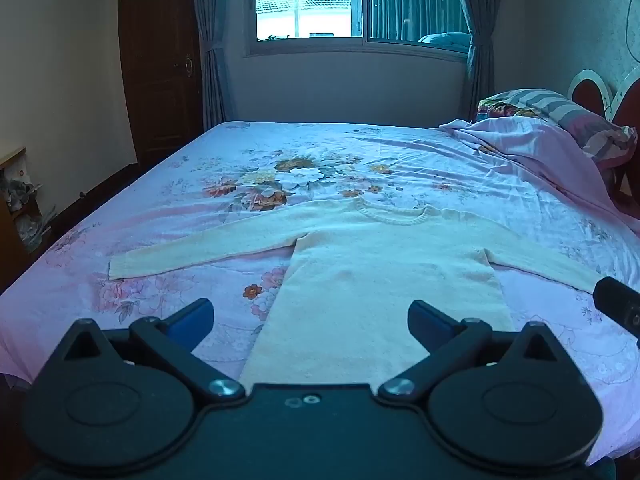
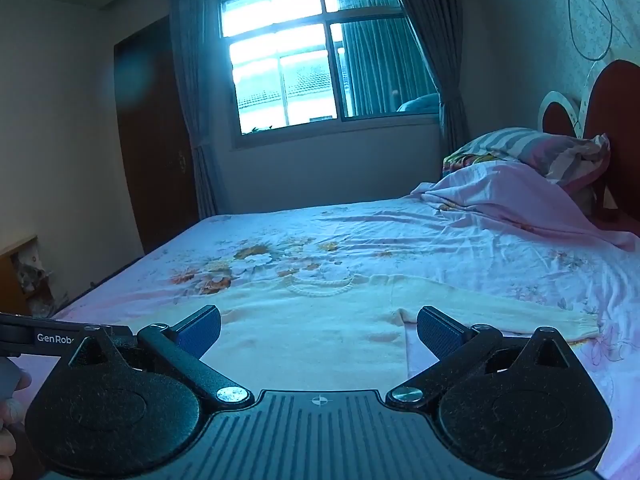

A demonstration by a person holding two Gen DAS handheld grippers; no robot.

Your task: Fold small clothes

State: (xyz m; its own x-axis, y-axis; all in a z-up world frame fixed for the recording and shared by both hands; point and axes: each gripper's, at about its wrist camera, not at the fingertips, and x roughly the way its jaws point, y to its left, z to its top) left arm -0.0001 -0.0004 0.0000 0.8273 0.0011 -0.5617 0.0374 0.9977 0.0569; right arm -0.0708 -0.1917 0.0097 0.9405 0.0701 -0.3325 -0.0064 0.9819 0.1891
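A small cream knit sweater [image 1: 372,268] lies flat on the bed, neck away from me, both sleeves spread out to the sides. My left gripper [image 1: 310,322] is open and empty, hovering above the sweater's hem. The sweater also shows in the right wrist view [image 2: 312,332]. My right gripper [image 2: 318,330] is open and empty, above the sweater's lower right part, near the right armpit. The right sleeve's cuff [image 2: 576,326] lies to its right. The right gripper's edge shows at the right of the left wrist view [image 1: 618,306].
The bed has a pink floral sheet [image 1: 280,176]. A rumpled pink blanket [image 1: 532,144] and striped pillow [image 1: 568,114] lie at the right by the red headboard [image 2: 616,120]. A window [image 1: 320,0], curtains and a dark wardrobe [image 1: 160,60] stand behind. A wooden shelf [image 1: 16,208] stands left.
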